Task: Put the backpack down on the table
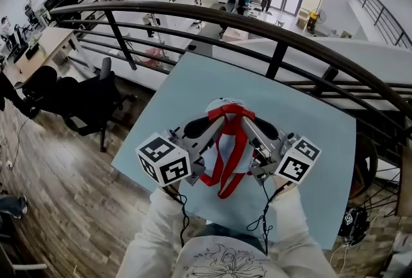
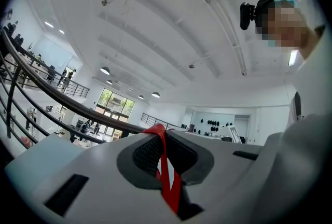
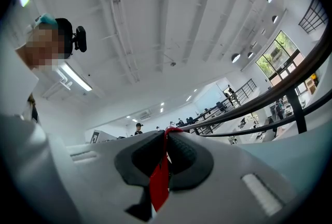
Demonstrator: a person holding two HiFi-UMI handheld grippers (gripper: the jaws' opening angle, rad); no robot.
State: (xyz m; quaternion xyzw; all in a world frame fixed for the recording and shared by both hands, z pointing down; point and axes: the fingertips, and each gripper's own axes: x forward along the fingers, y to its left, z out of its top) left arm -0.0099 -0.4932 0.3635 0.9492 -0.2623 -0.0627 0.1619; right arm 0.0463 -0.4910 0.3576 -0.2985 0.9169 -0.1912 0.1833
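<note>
Railing (image 1: 193, 9) behind; backpack (image 1: 225, 106) body shows only overhead.

Open-plan office mezzanine: desks (image 1: 40, 46), railing (image 1: 193, 11), swivel chair (image 1: 90, 103)

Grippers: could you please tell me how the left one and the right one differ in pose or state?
The left gripper reaches in from the head view's left, the right gripper from its right, so they form a V. The left gripper pinches the left end of the red strap's top, the right gripper the right end. Both are shut on that strap, holding the white backpack over the blue table.
</note>
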